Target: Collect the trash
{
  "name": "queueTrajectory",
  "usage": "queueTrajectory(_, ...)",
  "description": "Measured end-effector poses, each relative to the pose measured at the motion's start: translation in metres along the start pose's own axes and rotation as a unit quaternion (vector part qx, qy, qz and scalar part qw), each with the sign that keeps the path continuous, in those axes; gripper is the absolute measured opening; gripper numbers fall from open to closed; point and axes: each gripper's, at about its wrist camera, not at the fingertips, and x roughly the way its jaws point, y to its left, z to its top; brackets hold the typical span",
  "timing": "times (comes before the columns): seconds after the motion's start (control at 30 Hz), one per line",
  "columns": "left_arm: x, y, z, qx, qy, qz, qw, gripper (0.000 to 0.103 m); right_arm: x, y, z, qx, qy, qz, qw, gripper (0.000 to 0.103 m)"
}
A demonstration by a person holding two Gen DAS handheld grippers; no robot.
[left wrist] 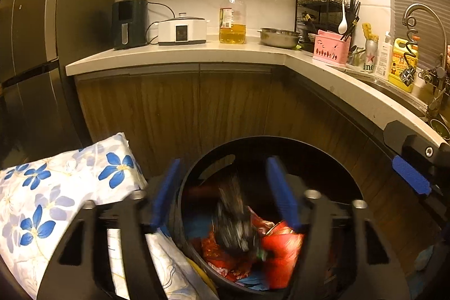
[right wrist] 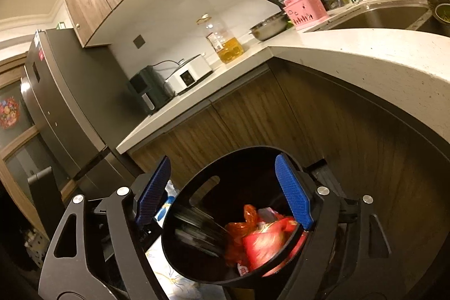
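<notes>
Both grippers hang over the black trash bin (left wrist: 323, 159), which stands on the floor against the wooden base cabinets (left wrist: 174, 103) under the pale countertop (left wrist: 180, 54).

The left gripper (left wrist: 225, 193) has its blue pads spread wide, one outside the bin's left rim and one above its mouth, with nothing pressed between them. Below them, inside the bin, a dark blurred wrapper (left wrist: 233, 227) lies clear of both pads on top of red packaging (left wrist: 281, 252).

The right gripper (right wrist: 225, 193) is also wide open and empty; its pads straddle the bin's mouth, one left of the rim and one at the right rim. In this view a dark blurred shape lies against the bin's inner left wall, beside the red packaging.

Left of the bin, touching its side, sits a white cloth with blue flowers (left wrist: 56, 187). Above the bin on the countertop stand an oil bottle (left wrist: 232, 17) and a steel bowl (left wrist: 279, 37)
</notes>
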Motion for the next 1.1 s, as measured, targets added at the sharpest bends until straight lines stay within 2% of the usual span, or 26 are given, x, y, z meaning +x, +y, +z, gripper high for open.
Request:
queueTrajectory(0.13, -0.002, -0.001, -0.002, 0.006, -0.001, 0.008, 1.0000, 0.083, -0.005, 0.002, -0.003, -0.010, 0.000, -0.013, 1.000, 0.079)
queueTrajectory(0.2, -0.002, -0.001, -0.004, 0.005, 0.002, 0.011, 0.9999, 0.086, -0.009, 0.003, -0.003, -0.013, -0.002, -0.015, 1.000, 0.082)
queueTrajectory(0.4, -0.005, 0.004, -0.008, 0.005, 0.011, 0.024, 0.9996, 0.088, -0.020, 0.007, -0.005, -0.027, -0.008, -0.025, 0.999, 0.086)
queueTrajectory(0.6, -0.020, 0.017, -0.015, 0.003, 0.009, 0.049, 0.9988, 0.094, -0.028, 0.022, -0.011, -0.068, -0.008, -0.049, 0.996, 0.090)
queueTrajectory(0.8, -0.047, 0.040, -0.023, -0.009, 0.008, 0.090, 0.9959, 0.094, -0.038, 0.045, -0.022, -0.125, -0.008, -0.082, 0.989, 0.096)
queueTrajectory(1.1, -0.105, 0.069, -0.036, -0.036, -0.012, 0.127, 0.9911, 0.095, -0.059, 0.076, -0.056, -0.197, 0.009, -0.112, 0.974, 0.096)
